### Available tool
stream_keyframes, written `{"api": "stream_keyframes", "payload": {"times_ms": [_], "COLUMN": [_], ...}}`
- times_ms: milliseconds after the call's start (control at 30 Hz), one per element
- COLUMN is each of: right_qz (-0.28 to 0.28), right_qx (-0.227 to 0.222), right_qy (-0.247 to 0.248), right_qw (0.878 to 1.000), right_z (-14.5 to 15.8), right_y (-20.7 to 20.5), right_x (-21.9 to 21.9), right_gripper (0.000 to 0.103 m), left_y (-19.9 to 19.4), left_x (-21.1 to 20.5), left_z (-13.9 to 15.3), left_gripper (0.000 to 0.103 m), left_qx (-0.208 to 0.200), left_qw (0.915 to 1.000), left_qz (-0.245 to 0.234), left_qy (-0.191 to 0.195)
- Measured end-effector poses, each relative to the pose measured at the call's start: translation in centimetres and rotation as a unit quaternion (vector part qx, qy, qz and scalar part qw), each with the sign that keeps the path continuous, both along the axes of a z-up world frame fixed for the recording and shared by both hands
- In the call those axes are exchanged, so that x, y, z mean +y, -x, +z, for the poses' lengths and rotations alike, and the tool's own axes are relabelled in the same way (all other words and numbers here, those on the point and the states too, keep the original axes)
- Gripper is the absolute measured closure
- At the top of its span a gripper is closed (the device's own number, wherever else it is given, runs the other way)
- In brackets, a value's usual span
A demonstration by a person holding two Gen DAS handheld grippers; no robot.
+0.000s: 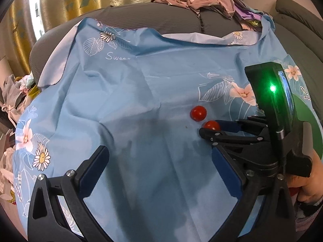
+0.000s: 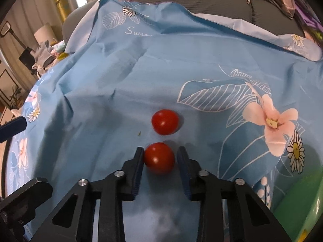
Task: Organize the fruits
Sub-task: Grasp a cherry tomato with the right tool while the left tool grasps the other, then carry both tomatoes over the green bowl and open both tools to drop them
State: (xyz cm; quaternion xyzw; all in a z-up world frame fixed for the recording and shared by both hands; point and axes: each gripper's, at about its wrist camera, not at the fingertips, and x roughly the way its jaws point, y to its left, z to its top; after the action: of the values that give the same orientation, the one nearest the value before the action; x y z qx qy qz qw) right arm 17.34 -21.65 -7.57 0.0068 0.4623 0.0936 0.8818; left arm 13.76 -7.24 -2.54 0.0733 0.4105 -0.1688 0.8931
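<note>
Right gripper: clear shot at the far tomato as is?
Probably not directly. The near tomato sits between the right gripper fingers, in line with the far tomato; it must grab or skirt that first.

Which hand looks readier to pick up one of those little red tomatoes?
The right. Its gripper already has the nearer tomato between its open fingers, one finger touching it, so closing should grab it. The left gripper is wide open over bare blue cloth, away from both tomatoes.
</note>
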Motion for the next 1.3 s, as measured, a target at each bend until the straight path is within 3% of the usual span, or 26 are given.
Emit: {"api": "stream_keyframes", "payload": {"times_ms": [233, 533, 767, 1033, 1167, 1233, 1300], "right_qz": [-0.030, -0.071, -0.095, -0.091, -0.083, -0.084, -0.081], "right_qx": [-0.010, -0.076, -0.105, -0.121, -0.127, -0.132, -0.134], "right_qy": [-0.019, -0.026, -0.083, -0.135, -0.144, -0.144, -0.145], "right_qw": [0.999, 0.994, 0.986, 0.979, 0.978, 0.977, 0.977], "right_z": [0.1, 2.7, 4.1, 4.7, 4.9, 5.0, 5.1], "right_y": [0.3, 2.1, 2.5, 3.4, 3.8, 3.9, 4.2], "right_x": [-2.3, -4.7, -6.6, -7.5, -7.5, -7.5, -7.4], "right_gripper": [0.072, 0.072, 0.072, 0.072, 0.072, 0.072, 0.072], "left_y": [-0.5, -2.8, -5.8, -8.3, -8.6, -8.8, -9.0], "left_x": [-0.7, -3.0, -5.8, -8.7, -9.4, -9.4, -9.2], "left_z": [-0.3, -2.5, -3.8, -5.3, -5.8, -5.7, -5.6], "left_gripper": [0.001, 0.002, 0.013, 0.047, 0.056, 0.074, 0.074], "left_qx": [0.001, 0.023, 0.039, 0.058, 0.057, 0.056, 0.062], "left_qw": [1.0000, 0.9996, 0.9988, 0.9983, 0.9983, 0.9984, 0.9980], "left_qz": [-0.005, -0.011, -0.023, -0.001, 0.007, 0.008, 0.009], "left_qy": [-0.003, -0.011, 0.021, 0.004, -0.013, -0.010, -0.009]}}
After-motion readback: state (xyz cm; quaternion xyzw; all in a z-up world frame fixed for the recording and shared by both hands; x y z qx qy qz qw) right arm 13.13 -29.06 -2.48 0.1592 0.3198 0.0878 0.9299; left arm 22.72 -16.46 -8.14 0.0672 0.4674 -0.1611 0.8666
